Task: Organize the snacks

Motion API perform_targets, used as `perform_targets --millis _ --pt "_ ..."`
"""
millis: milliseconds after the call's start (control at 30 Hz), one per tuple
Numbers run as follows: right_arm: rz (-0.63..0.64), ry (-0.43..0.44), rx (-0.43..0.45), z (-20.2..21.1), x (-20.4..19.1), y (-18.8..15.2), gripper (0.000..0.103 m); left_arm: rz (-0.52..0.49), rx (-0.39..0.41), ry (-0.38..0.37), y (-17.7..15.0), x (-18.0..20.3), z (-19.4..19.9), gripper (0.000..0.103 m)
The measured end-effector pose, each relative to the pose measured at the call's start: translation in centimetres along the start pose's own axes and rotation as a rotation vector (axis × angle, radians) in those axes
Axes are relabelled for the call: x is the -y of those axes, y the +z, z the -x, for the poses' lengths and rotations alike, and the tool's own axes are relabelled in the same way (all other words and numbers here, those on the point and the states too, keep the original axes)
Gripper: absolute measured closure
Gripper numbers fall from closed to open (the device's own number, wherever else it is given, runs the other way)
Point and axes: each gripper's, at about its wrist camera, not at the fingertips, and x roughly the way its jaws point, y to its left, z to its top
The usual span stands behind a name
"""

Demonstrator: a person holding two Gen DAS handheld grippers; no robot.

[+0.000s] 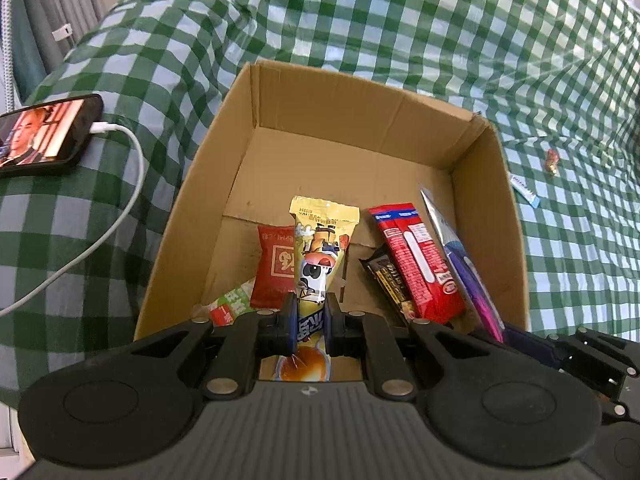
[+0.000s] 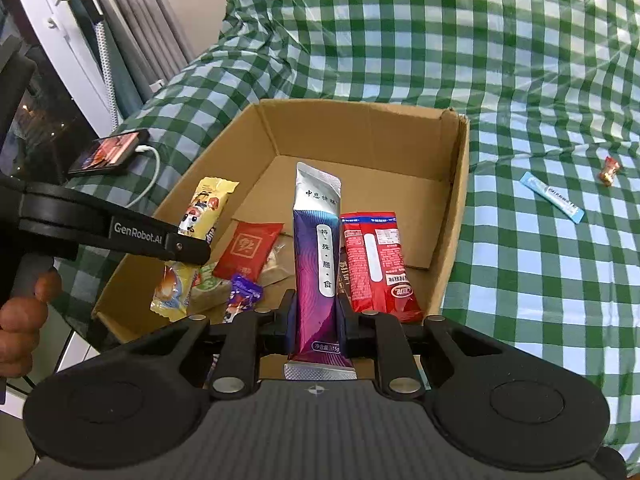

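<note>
An open cardboard box (image 1: 280, 112) (image 2: 360, 128) sits on the green checked cloth. My left gripper (image 1: 311, 312) is shut on a yellow cartoon snack packet (image 1: 320, 248), held over the near end of the box; it also shows in the right wrist view (image 2: 204, 212). My right gripper (image 2: 316, 312) is shut on a purple and silver sachet (image 2: 318, 256), held over the box; it also shows in the left wrist view (image 1: 464, 256). Inside lie a red packet (image 1: 276, 268) (image 2: 248, 252), a red wrapped bar (image 1: 416, 260) (image 2: 376, 256), a dark chocolate bar (image 1: 390, 280) and a small purple candy (image 2: 242, 296).
A phone (image 1: 44, 132) (image 2: 108, 152) with a white charging cable (image 1: 120, 200) lies on the cloth left of the box. A light blue stick sachet (image 2: 552, 196) (image 1: 524, 190) and a small red candy (image 2: 610, 170) (image 1: 552, 160) lie on the cloth to the right.
</note>
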Motion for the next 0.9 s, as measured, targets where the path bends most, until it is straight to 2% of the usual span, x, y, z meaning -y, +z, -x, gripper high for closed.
perform_targets --millis 133,167,233,267,300,333,400,500,667,900 --pt "0.003 -0.013 -0.001 -1.3 0.5 0.6 0.083 0.004 -0.007 0.016 0.6 -0.5 -1.2 0.089" --pt "-0.001 -0.015 0.000 -1.6 0.7 0.9 0.083 0.006 -0.005 0.018 0.8 -0.6 -1.5 0.086" --pt "-0.005 -0.022 0.009 -2.0 1.1 1.3 0.078 0.005 -0.004 0.015 1.2 -0.8 -1.8 0.044" --pt "-0.005 -0.022 0.015 -2.2 1.2 1.5 0.078 0.005 0.000 0.021 1.3 -0.8 -1.6 0.008" --pt "-0.005 -0.024 0.022 -2.3 1.2 1.7 0.071 0.010 0.017 0.035 1.2 -0.9 -1.3 0.001" --pt "-0.001 -0.021 0.021 -2.3 1.1 1.8 0.053 0.014 0.048 0.048 0.9 -1.0 -0.7 0.000" --pt "0.012 -0.015 0.028 -1.8 0.9 1.8 0.037 -0.015 0.065 0.062 0.1 -1.0 0.1 0.000" --pt "0.041 -0.016 0.028 -0.5 0.2 0.8 0.023 -0.037 0.037 0.087 -1.6 -1.1 0.8 0.000" --pt "0.009 -0.018 -0.011 2.1 -0.8 -1.5 0.015 -0.022 -0.004 0.087 -5.3 -1.5 2.9 0.000" --pt "0.003 -0.066 0.027 6.6 -3.1 -4.4 0.008 -0.030 0.052 0.094 -9.0 -0.6 7.9 0.000"
